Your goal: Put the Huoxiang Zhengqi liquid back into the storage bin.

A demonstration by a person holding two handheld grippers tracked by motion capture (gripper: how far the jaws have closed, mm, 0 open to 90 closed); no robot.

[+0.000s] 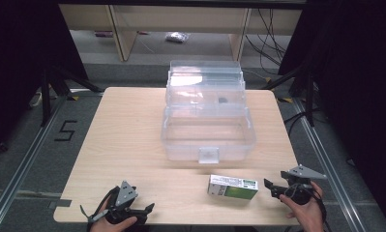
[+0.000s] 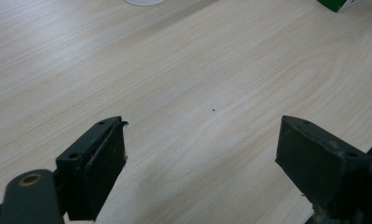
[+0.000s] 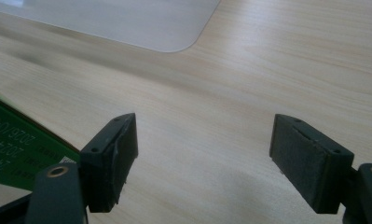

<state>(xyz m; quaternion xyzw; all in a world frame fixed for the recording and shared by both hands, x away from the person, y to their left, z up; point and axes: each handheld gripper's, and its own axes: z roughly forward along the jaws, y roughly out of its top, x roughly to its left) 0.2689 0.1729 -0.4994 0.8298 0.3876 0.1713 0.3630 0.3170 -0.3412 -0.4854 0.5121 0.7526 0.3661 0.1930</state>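
A green and white carton [image 1: 232,187] lies flat near the table's front edge, right of centre; its green side [image 3: 16,144] shows at the left of the right gripper view and a corner [image 2: 342,3] at the top of the left gripper view. My right gripper [image 1: 270,187] is just right of the carton, open, with nothing between its jaws [image 3: 202,158]. My left gripper [image 1: 149,209] rests at the front left, open over bare wood [image 2: 202,154]. A clear plastic box [image 1: 207,140] with its lid [image 1: 205,79] raised stands mid-table.
The wooden table [image 1: 123,145] has free room at the left. The box's clear base corner [image 3: 127,23] lies ahead of the right gripper. Dark stands [image 1: 48,87] and cables [image 1: 273,38] flank the table on the floor, with wooden furniture legs [image 1: 123,34] behind.
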